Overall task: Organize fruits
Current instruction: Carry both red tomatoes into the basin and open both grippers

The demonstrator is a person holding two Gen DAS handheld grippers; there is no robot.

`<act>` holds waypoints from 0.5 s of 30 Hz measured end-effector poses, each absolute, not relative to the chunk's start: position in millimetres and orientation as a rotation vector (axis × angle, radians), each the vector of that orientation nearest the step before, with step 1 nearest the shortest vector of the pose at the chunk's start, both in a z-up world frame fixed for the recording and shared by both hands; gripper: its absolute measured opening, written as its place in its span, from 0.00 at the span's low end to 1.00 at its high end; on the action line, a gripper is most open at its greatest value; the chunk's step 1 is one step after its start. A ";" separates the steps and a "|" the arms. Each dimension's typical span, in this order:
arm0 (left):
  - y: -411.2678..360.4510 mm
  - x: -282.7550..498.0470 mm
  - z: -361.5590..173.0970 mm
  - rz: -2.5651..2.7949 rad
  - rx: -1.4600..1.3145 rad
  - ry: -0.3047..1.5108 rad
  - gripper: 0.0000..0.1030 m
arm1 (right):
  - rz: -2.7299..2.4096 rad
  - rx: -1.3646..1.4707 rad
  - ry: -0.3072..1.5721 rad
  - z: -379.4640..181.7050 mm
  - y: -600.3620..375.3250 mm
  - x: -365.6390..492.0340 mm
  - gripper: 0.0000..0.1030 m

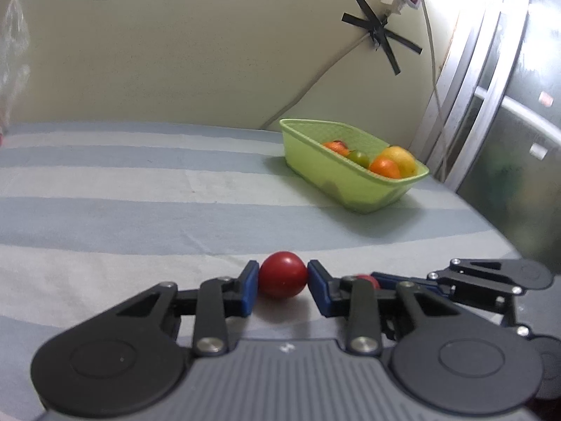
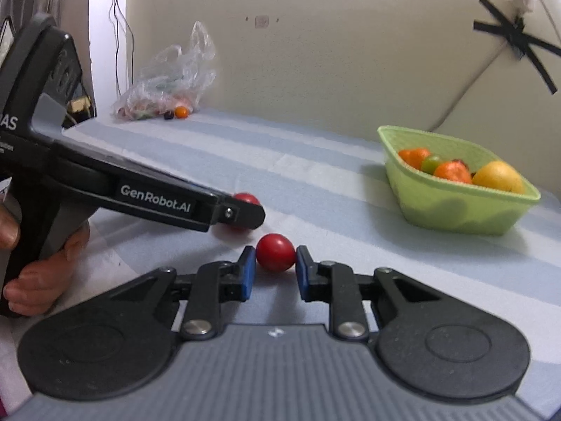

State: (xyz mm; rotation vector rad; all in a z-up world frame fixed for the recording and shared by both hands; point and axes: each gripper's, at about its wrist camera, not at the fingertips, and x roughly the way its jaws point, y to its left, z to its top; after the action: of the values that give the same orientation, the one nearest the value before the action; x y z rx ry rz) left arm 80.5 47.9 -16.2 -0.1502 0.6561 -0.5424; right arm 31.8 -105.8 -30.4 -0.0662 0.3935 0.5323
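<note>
Now | green basket (image 2: pixel 455 207) sat far right on the striped sheet (image 1: pixel 140 210), well apart from both fruits: lift clear, carry gently | cream wall behind, plastic bag (image 2: pixel 168 77) far left | left gripper (image 1: pixel 283 279) pinched one red fruit (image 1: pixel 282 274) | right gripper (image 2: pixel 275 259) closed around second red fruit (image 2: pixel 274 252), contact looked light: squeeze centred.

Cream wall (image 1: pixel 210 52) w/ black tape cross (image 1: pixel 380 31), striped tablecloth (image 1: pixel 140 182)

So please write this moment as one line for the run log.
left gripper: closed on red fruit | right gripper: around second red fruit, contact unclear | green basket: holds fruits | both red fruits on striped cloth
</note>
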 end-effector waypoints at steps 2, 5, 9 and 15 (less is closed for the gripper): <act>42.6 86.1 -7.0 -0.561 -0.162 0.648 0.30 | 0.492 -0.056 0.363 -26.9 -113.3 34.7 0.26; 23.8 100.7 20.9 -0.591 -0.137 0.595 0.30 | 0.411 -0.015 0.321 -16.0 -134.7 48.5 0.26; -12.5 138.0 55.7 -0.639 -0.120 0.554 0.30 | 0.287 0.053 0.232 3.9 -170.3 75.2 0.26; -64.4 211.1 52.7 -0.640 -0.148 0.662 0.30 | 0.175 0.053 0.251 3.1 -193.2 134.1 0.27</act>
State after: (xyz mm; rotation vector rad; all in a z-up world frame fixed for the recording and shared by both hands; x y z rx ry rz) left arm 211.1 -64.4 52.7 -0.1478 0.6622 -0.6402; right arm 134.1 -193.2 3.1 0.0534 0.2509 0.1753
